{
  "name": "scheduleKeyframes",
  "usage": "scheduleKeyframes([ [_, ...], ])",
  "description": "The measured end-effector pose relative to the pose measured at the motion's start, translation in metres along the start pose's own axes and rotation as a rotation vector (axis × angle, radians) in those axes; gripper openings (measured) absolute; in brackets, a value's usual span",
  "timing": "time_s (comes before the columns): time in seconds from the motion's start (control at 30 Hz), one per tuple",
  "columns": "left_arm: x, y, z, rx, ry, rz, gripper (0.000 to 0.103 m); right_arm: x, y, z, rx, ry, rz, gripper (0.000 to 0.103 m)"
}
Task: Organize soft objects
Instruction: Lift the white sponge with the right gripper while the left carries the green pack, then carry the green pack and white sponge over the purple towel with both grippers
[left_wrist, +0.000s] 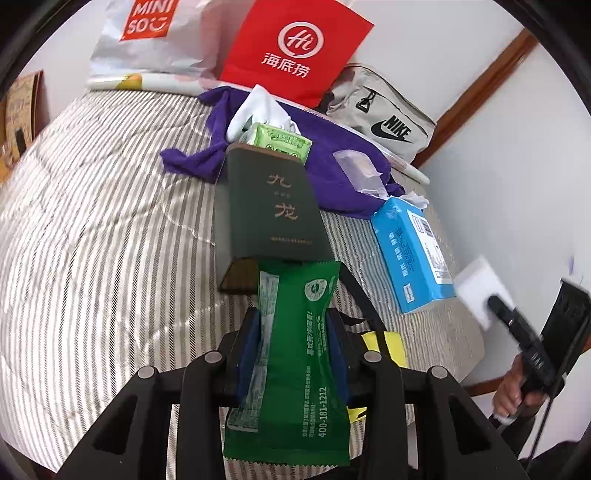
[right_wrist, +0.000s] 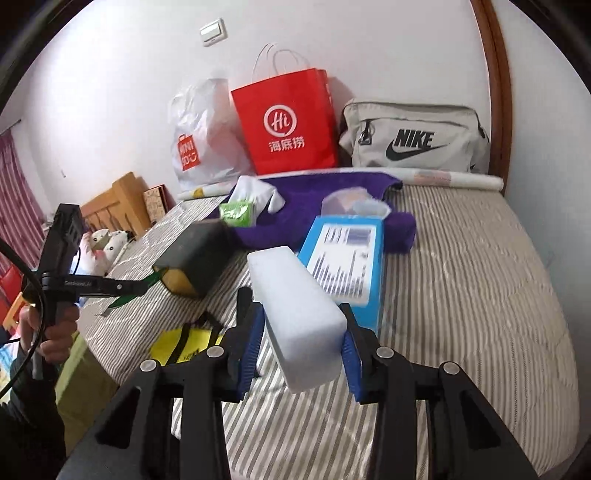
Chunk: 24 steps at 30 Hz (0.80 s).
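Two grippers hold soft things above a grey-and-white striped bed (right_wrist: 461, 277).

Both grippers point steeply down at the bed. The left gripper (left_wrist: 291, 339) grasps one flat green foil sachet (left_wrist: 295, 369) with white print, upright between its blue pads, near a dark green box (left_wrist: 269, 206). The right gripper (right_wrist: 301, 343) clamps one white rectangular foam block (right_wrist: 295, 317), raised just above one blue tissue pack (right_wrist: 347, 266). Far behind lie one purple towel (right_wrist: 306, 206), one red paper bag (right_wrist: 284, 125) and one grey zip pouch (right_wrist: 413, 136).
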<state>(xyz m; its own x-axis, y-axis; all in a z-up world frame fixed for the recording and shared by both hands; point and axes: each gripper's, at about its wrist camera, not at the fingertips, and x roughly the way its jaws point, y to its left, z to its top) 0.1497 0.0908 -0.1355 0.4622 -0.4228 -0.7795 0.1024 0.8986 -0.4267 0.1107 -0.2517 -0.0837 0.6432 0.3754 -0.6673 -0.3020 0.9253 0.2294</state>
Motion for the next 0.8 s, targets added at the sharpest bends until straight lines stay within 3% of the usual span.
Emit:
scheduleKeyframes([
  [0.23,0.003,0.001,-0.018,0.012,0.073,-0.035,0.034,0.008,0.007,0.016,-0.035,0.005,0.015,0.04],
  [0.4,-0.018,0.004,-0.021,0.01,0.033,-0.056,0.034,0.014,0.01,0.022,-0.045,0.009,0.02,0.04],
  [0.6,-0.029,0.005,0.005,-0.014,-0.049,-0.025,0.034,0.024,0.011,0.036,-0.062,0.007,0.006,0.04],
  [0.8,-0.016,0.002,0.05,-0.02,-0.102,0.08,0.034,0.04,0.001,0.058,-0.035,0.01,-0.003,0.04],
])
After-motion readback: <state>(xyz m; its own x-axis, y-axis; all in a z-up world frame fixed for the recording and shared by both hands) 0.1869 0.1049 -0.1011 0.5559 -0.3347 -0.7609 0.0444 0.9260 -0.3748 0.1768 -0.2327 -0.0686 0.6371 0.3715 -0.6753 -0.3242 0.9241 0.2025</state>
